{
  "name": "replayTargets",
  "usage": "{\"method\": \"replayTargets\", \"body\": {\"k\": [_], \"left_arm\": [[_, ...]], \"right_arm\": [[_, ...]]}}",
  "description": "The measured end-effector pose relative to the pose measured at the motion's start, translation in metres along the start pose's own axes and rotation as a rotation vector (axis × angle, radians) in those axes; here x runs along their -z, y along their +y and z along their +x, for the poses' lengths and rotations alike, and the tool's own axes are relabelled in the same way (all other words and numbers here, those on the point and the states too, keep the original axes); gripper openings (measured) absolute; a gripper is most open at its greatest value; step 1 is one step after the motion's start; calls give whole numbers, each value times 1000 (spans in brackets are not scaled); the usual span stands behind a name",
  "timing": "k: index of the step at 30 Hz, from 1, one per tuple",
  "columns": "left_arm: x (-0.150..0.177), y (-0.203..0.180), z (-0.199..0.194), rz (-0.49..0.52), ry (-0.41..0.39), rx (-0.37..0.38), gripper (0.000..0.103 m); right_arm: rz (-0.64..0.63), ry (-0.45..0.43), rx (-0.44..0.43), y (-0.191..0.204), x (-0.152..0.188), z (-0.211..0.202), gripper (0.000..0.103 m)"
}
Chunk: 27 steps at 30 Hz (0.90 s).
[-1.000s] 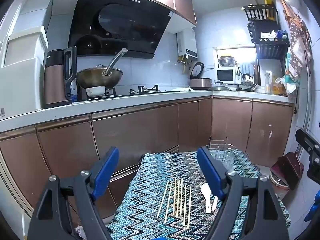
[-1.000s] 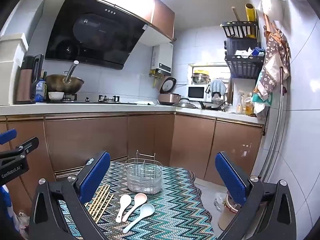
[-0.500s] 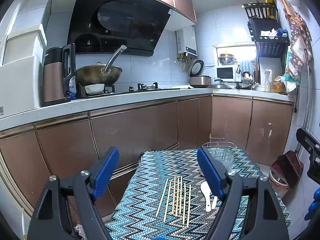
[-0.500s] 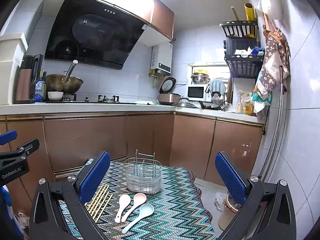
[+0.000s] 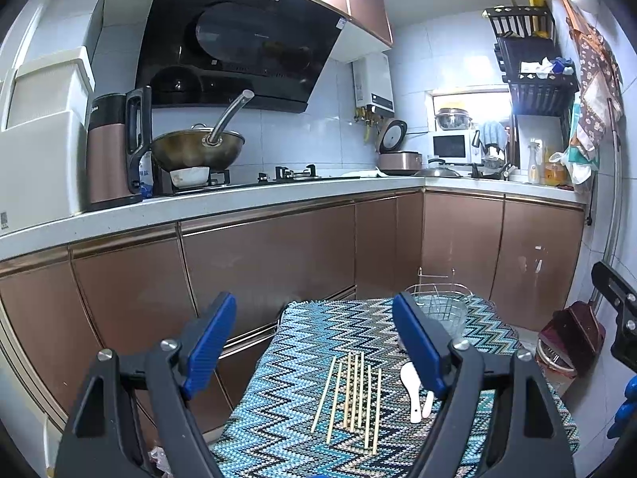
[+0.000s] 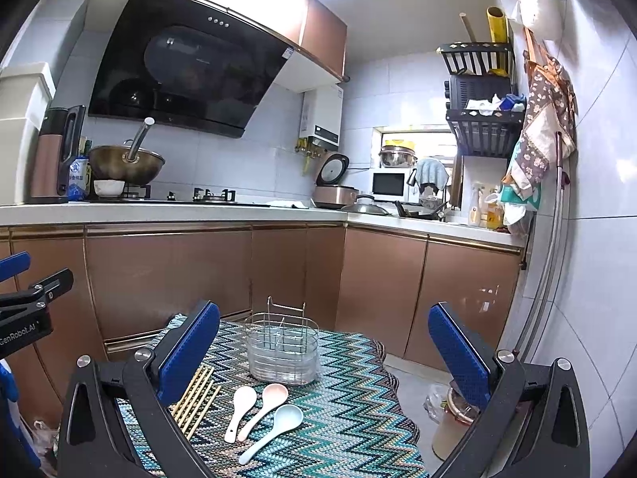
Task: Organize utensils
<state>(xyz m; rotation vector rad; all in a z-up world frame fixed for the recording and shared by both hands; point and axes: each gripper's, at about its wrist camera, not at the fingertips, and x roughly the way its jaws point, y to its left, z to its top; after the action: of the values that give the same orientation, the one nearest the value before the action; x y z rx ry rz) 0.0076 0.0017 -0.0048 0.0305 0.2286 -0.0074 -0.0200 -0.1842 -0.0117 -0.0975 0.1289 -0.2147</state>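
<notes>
Chopsticks lie nearest us on the table, a loose row of thin pale wooden sticks roughly parallel on the zigzag cloth, which is a coarse woven fabric in blue, teal, black and cream. Our left gripper hangs above them with its ribbed blue pads wide apart and nothing between them. Just to the right of the sticks, three spoons rest side by side with bowls pointing away from us: a white spoon, a pink spoon and a pale blue spoon, all smooth and glossy. In the left view the right pad of the left gripper covers part of them. Our right gripper is also spread wide and holds nothing; its left pad hides the far ends of the sticks in the right view.

Beyond the spoons stands the holder, an oval clear tub in a thin wire frame with dividers inside; it is apart from the spoons and upright.

Past the table edge we see brown glossy cabinet doors under a white counter. On it sit a wok with a long metal handle, a copper-coloured kettle and a rice cooker. A black hood slants above the stove.
</notes>
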Motion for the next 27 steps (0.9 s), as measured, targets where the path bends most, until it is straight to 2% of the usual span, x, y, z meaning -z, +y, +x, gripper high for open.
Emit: {"method": "replayTargets", "body": {"k": [5, 15, 27], "left_arm": [[1, 2, 1, -33, -1, 14, 79], [2, -1, 6, -34, 16, 15, 79], [3, -2, 11, -27, 31, -18, 79]], "right_arm": [[-5, 8, 4, -1, 2, 3, 103], [-12, 8, 20, -4, 3, 5, 103], [-14, 24, 28, -6, 7, 9, 103]]}}
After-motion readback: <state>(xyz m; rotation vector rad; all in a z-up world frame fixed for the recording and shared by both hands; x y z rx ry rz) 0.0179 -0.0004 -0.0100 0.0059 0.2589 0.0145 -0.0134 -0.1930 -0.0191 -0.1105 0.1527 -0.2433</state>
